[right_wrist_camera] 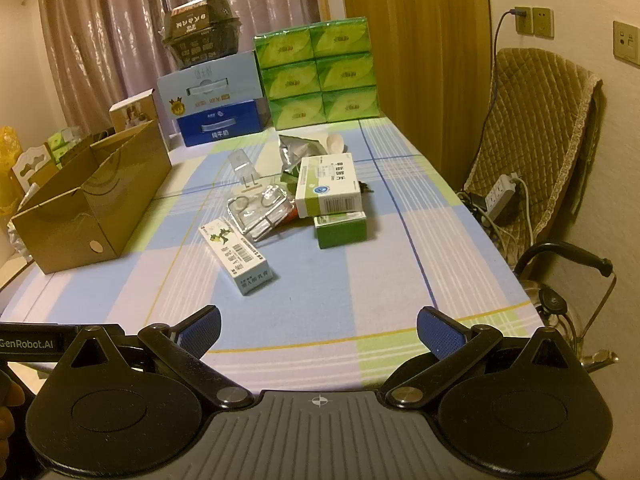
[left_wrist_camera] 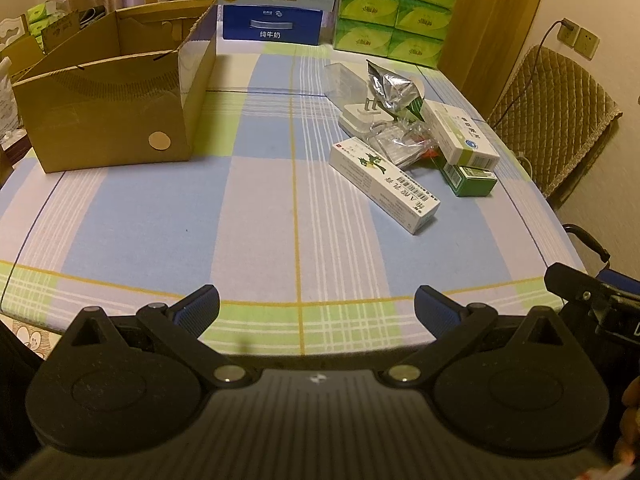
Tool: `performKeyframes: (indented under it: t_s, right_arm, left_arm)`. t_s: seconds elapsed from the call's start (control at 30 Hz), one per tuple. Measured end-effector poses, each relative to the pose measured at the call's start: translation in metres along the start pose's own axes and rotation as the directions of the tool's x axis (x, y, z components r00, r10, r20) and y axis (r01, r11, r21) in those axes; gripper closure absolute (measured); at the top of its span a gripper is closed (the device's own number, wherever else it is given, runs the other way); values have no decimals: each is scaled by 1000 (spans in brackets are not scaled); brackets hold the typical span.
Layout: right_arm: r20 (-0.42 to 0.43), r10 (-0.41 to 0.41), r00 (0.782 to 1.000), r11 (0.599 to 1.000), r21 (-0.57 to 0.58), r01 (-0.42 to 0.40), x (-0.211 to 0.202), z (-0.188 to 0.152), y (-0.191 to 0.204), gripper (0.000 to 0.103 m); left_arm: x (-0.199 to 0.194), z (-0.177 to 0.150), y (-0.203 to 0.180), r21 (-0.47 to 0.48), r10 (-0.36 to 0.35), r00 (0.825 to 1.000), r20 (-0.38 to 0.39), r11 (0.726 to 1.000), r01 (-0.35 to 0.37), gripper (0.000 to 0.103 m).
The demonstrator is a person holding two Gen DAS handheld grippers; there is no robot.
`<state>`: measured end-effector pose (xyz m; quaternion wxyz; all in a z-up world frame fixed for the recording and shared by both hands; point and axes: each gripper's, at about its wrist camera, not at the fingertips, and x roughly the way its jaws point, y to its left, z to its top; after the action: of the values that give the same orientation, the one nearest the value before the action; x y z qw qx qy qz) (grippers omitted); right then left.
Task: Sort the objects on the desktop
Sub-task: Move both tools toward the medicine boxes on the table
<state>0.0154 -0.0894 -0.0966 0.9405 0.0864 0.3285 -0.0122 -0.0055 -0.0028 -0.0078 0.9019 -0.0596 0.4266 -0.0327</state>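
Note:
A pile of small items lies on the checked tablecloth: a long white ointment box (left_wrist_camera: 384, 184) (right_wrist_camera: 239, 256), a white-and-green medicine box (left_wrist_camera: 460, 132) (right_wrist_camera: 328, 190) resting on a green box (left_wrist_camera: 470, 180) (right_wrist_camera: 341, 230), a clear plastic packet (left_wrist_camera: 400, 146) (right_wrist_camera: 260, 212), a white plug adapter (left_wrist_camera: 362, 118) and a silver foil bag (left_wrist_camera: 394, 88) (right_wrist_camera: 294, 152). An open cardboard box (left_wrist_camera: 108, 92) (right_wrist_camera: 92, 196) stands at the left. My left gripper (left_wrist_camera: 316, 308) and right gripper (right_wrist_camera: 318, 328) are both open and empty, near the table's front edge, well short of the pile.
Blue milk cartons (left_wrist_camera: 276, 4) (right_wrist_camera: 218, 104) and stacked green tissue packs (left_wrist_camera: 396, 8) (right_wrist_camera: 320, 76) line the far edge. A padded chair (right_wrist_camera: 536, 140) and a power strip (right_wrist_camera: 500, 196) stand right of the table. The right gripper's body (left_wrist_camera: 592, 300) shows at the left view's right edge.

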Motion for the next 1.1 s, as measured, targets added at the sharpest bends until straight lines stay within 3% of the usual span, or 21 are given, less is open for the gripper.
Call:
performKeyframes:
  t_s: [0.43,0.77,1.1]
  right_arm:
    - [16,15,1000,999,35,-15,-5,5,-6,2]
    - [34,15,999,1000,-26,-14,-9,21,-4,2]
    - [24,14,1000,1000,-18,-13,1,36,-12,2]
  left_arm:
    - [2,1,0,-11,-1,1000,-15,1000,0,1]
    - [6,1,-2,-8,-15,999,-32,1000,15,1]
    - [7,5,-13,16,-37,999,3,999,37,1]
